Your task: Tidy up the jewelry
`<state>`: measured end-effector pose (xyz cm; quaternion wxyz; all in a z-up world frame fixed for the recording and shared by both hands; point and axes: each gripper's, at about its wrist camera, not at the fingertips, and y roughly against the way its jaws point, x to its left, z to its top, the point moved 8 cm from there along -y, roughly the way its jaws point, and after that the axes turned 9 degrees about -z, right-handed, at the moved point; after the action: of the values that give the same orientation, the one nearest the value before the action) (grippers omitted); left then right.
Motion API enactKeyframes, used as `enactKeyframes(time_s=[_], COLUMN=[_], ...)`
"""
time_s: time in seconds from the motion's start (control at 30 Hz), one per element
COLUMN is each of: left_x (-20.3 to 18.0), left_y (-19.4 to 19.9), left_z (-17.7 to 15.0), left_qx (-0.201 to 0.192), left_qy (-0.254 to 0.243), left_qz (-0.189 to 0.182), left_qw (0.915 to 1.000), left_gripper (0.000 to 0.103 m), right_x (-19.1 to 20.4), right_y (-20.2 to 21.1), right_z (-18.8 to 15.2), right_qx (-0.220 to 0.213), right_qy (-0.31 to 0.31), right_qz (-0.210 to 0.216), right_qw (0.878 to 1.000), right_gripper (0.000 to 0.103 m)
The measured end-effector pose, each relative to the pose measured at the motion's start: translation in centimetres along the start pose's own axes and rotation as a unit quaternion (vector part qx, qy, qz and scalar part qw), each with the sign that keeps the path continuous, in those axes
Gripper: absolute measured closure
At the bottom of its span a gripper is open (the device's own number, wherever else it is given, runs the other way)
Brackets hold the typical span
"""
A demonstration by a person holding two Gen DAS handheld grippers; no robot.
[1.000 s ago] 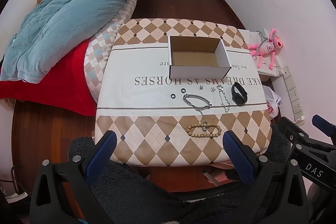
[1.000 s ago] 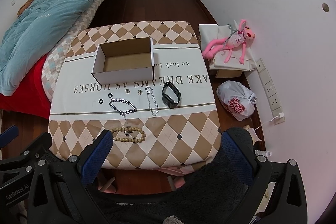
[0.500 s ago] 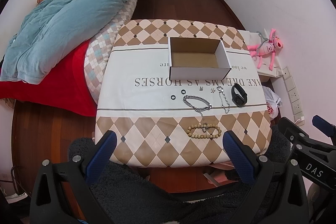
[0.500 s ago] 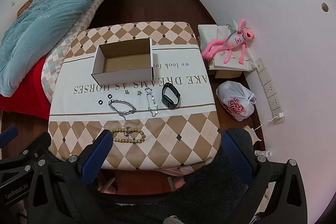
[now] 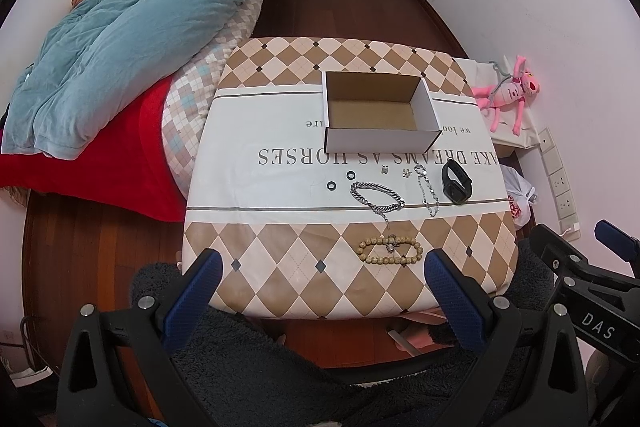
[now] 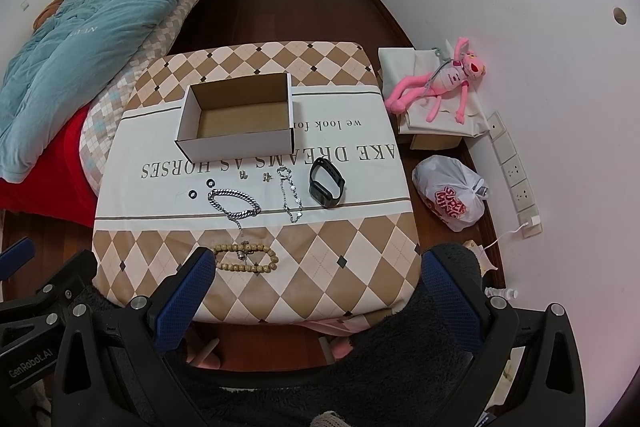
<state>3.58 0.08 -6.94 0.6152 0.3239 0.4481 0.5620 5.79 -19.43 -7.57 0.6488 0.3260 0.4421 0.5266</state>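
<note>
An open, empty white cardboard box (image 5: pixel 380 115) (image 6: pixel 240 119) stands on the table. In front of it lie a black smart band (image 5: pixel 456 183) (image 6: pixel 326 183), a thin silver chain (image 5: pixel 427 189) (image 6: pixel 290 193), a thick silver chain bracelet (image 5: pixel 376 194) (image 6: pixel 234 202), two black rings (image 5: pixel 340 181) (image 6: pixel 201 189), small earrings (image 5: pixel 396 171) (image 6: pixel 255 176) and a wooden bead bracelet (image 5: pixel 390 249) (image 6: pixel 246 257). My left gripper (image 5: pixel 326 287) and right gripper (image 6: pixel 316 285) are both open and empty, held above the table's near edge.
The table (image 5: pixel 280 147) wears a checked cloth with printed text. A bed with a teal duvet (image 5: pixel 132 27) is at the left. A pink plush toy (image 6: pixel 444 83), a white plastic bag (image 6: pixel 450 193) and wall sockets (image 6: pixel 516 171) are at the right.
Both views have crept slightly closer to the table. Nothing on the table has moved.
</note>
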Motion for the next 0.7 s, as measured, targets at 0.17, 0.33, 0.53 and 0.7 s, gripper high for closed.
enactKeyframes(time_s=[0.17,0.33,0.53,0.7], left_x=[-0.13,-0.11,-0.1,-0.04], left_y=[-0.43,-0.44,-0.43,-0.42], left_z=[0.19,0.22,0.21,0.2], left_qx=[0.0,0.0,0.0,0.0], left_qy=[-0.001,0.0,0.0,0.0], left_qz=[0.001,0.001,0.0,0.002], left_qw=[1.0,1.0,1.0,1.0], left_gripper=[0.0,0.0,0.0,0.0], right_x=[0.01,0.01,-0.07,-0.04], right_y=[0.02,-0.04,-0.15,-0.12], right_z=[-0.02,0.02,0.05,0.05], right_qx=[0.0,0.0,0.001,0.0], right_qy=[-0.001,-0.001,-0.001,-0.003], right_qz=[0.001,0.001,0.002,0.001], right_qw=[1.0,1.0,1.0,1.0], right_gripper=[0.0,0.0,0.0,0.0])
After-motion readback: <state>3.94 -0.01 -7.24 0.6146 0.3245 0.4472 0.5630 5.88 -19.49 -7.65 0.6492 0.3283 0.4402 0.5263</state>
